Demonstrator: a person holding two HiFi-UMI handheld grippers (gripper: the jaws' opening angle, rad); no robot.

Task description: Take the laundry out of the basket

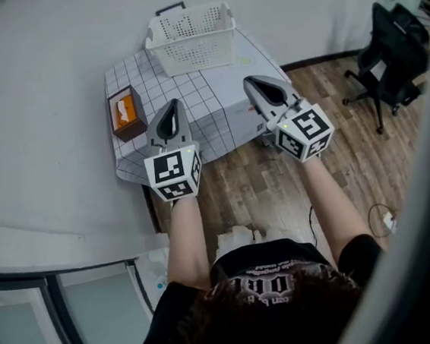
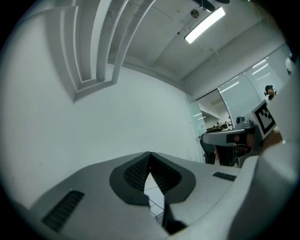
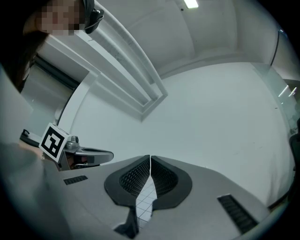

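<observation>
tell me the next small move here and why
Probably reach the left gripper and right gripper forward to the white basket. Both are shut and empty over the near part of the checked table, while the basket stands at its far edge. Its contents can't be made out.

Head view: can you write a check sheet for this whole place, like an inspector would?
Surface: small table under a checked cloth.
Job's things: white basket at the far edge; no laundry can be made out inside.
Clutter: orange tissue box on the table's left.
Grippers: left gripper and right gripper both shut, empty, over the near edge.
Cables: thin cable on the floor at the right.
Surroundings: wood floor, white wall, black office chair.
</observation>
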